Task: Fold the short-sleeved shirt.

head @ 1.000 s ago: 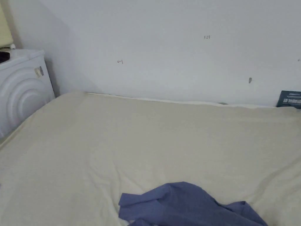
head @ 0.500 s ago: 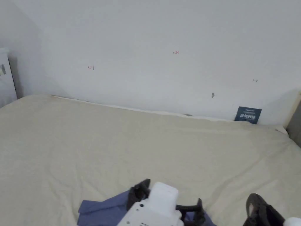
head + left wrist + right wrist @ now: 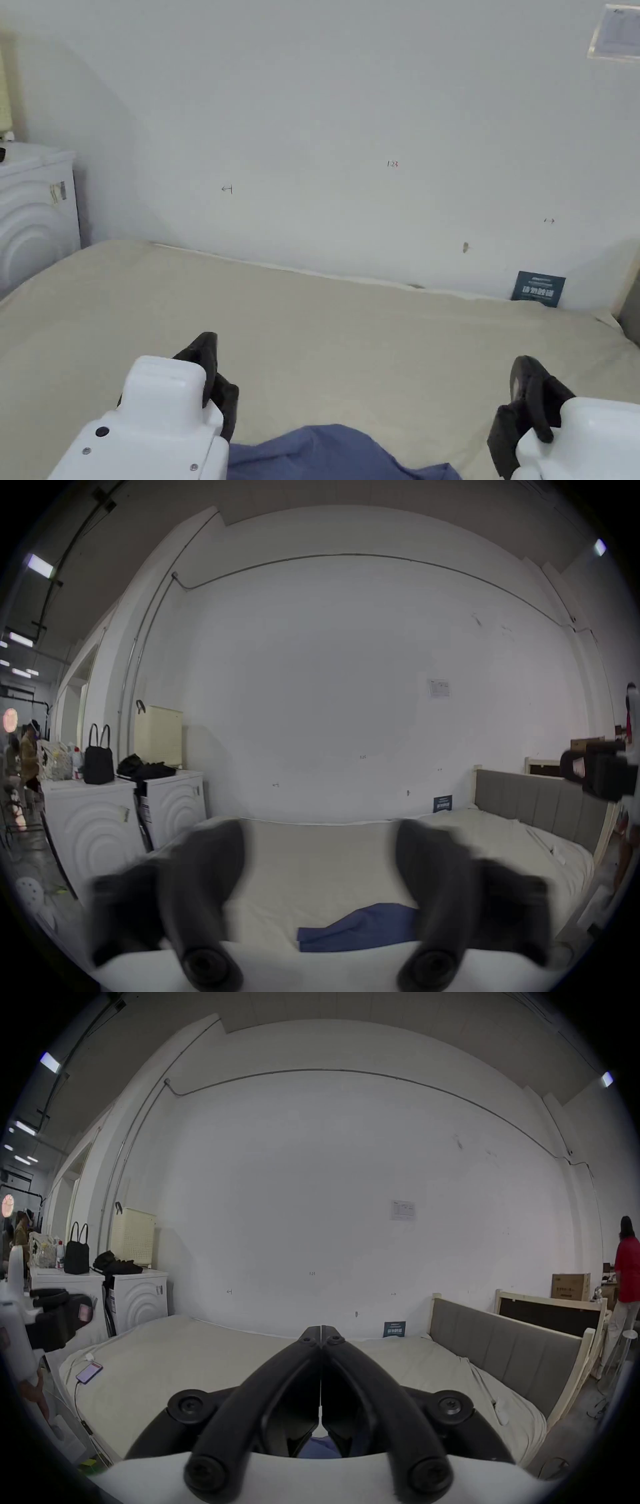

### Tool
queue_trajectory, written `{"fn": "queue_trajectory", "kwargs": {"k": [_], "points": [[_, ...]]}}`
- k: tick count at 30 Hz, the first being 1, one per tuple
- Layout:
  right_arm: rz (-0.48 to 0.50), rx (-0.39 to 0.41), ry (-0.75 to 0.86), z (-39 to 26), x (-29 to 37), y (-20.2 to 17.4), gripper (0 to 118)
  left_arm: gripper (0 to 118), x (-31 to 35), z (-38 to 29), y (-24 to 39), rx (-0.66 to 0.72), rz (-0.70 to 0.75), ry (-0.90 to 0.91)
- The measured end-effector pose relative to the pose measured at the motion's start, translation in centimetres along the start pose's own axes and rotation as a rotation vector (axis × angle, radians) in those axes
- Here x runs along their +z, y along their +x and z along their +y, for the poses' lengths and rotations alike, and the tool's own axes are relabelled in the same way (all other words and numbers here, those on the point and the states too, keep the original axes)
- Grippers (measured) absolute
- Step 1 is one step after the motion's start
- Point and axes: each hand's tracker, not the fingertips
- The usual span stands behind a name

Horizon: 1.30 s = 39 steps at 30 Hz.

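The blue short-sleeved shirt lies crumpled on the cream bed sheet at the near edge, and it also lies low in the left gripper view. My left gripper hovers above and left of the shirt. Its jaws are spread wide and blurred, with nothing between them. My right gripper is held up at the lower right, apart from the shirt. Its jaws are pressed together at the tips and hold nothing. A sliver of the shirt shows beneath them.
White washing machines stand left of the bed. A grey padded headboard bounds the right side. A phone on a cable lies on the bed's left part. A small blue sign leans on the wall. People stand far off.
Both grippers have come up into the head view, left then right. The head camera has tilted upward, so the shirt now sits lower in the picture. The shirt itself lies as before.
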Motion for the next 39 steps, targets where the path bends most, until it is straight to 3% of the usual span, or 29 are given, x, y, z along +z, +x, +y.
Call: {"fn": "queue_trajectory", "kwargs": {"k": [3, 20, 21, 22, 24, 25, 26, 29, 33, 36, 39], "points": [[0.023, -0.053, -0.016, -0.3, 0.6, 0.2, 0, 0, 0.9, -0.9, -0.7, 0.028, -0.028, -0.029], [0.026, -0.062, -0.035, -1.8, -0.1, 0.4, 0, 1, -1.4, -3.6, -2.9, 0.008, 0.023, -0.109], [0.033, -0.060, -0.046, -2.2, -0.3, 0.5, 0, 8, -2.1, -4.6, -3.0, -0.001, 0.006, -0.149], [0.035, -0.058, -0.056, -2.6, -0.6, 0.5, 0, 36, -2.8, -5.5, -3.2, -0.002, -0.023, -0.186], [0.034, -0.055, -0.077, -3.4, -1.1, 0.4, 0, 110, -5.1, -8.3, -3.5, -0.023, -0.050, -0.327], [0.036, -0.055, -0.086, -3.8, -1.3, 0.4, 0, 118, -6.2, -9.9, -3.6, -0.065, -0.077, -0.422], [0.043, -0.055, -0.099, -4.2, -1.6, 0.5, 0, 118, -7.8, -10.7, -3.7, 0.008, -0.101, -0.460], [0.068, -0.055, -0.156, -5.5, -2.7, 0.8, 0, 118, -13.0, -16.4, -4.0, -0.047, -0.031, -0.625], [0.071, -0.045, -0.201, -6.8, -3.6, 1.5, 0, 118, -15.7, -24.8, -2.7, -0.080, -0.052, -0.831], [0.070, -0.040, -0.238, -7.8, -4.3, 2.1, 0, 118, -17.5, -28.8, -1.7, -0.125, -0.074, -0.878], [0.055, -0.015, -0.273, -8.8, -4.8, 2.6, 0, 118, -18.7, -31.1, -0.2, -0.325, -0.102, -0.847]]}}
